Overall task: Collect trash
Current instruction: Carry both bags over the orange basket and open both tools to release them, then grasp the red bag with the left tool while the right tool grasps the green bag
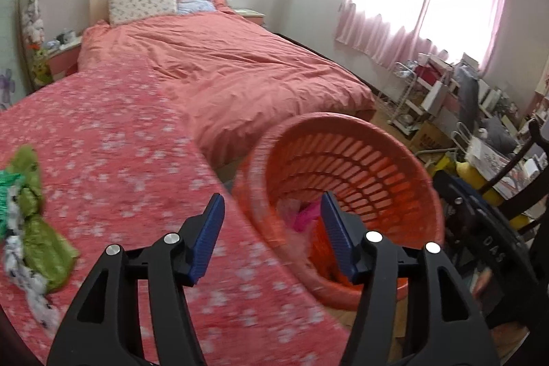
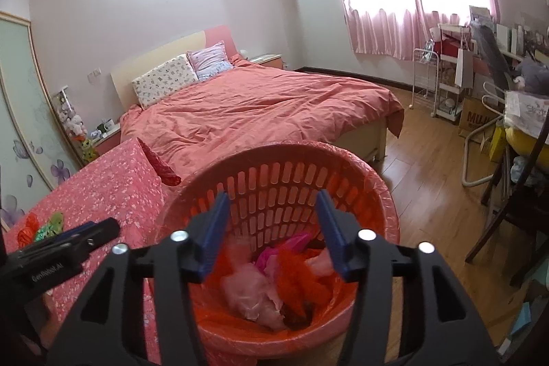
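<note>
Beside clutter, cardboard box [image 2: 475,120] reads "MUJI", partly hidden.

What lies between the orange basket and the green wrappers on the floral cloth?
In the left wrist view, only bare floral cloth lies between the orange basket and the green wrappers; nothing else rests there.

I count one orange basket [image 2: 377,194], two pillows [image 2: 164,81] on one bed [image 2: 267,112] — and two grippers, left gripper [image 1: 272,235] and right gripper [image 2: 272,228].
</note>
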Available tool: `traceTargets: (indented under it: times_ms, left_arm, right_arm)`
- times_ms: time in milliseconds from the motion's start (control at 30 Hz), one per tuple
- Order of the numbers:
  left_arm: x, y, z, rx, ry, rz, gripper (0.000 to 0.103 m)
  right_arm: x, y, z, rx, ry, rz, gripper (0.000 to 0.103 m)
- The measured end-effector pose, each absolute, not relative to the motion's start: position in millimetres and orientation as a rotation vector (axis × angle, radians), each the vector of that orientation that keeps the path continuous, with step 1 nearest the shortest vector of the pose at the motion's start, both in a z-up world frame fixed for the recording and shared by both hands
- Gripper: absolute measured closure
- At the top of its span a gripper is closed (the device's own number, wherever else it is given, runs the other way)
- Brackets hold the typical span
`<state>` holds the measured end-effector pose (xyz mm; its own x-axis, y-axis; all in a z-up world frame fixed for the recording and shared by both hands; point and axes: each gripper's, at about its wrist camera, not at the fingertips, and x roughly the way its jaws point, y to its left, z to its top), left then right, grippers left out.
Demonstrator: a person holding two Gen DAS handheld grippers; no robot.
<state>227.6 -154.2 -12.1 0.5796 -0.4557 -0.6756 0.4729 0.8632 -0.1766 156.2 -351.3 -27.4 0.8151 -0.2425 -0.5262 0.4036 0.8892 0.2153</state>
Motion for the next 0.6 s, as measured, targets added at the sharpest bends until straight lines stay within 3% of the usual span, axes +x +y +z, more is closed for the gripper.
traceTargets:
  times_ms: [167, 600]
  left_arm:
    - [229.9, -110.0, -9.2, 0.035, 0.762, -0.436, 0.041]
    - [260.2, 66.7, 3.7, -0.069, 0.722, -0.070, 0.040]
  right_arm:
    - [161.6, -332.4, -21.2, 0.276, 0.508, -0.331, 0.037]
    - [187.5, -253.9, -11.0, 0.207, 0.538, -0.186, 0.035]
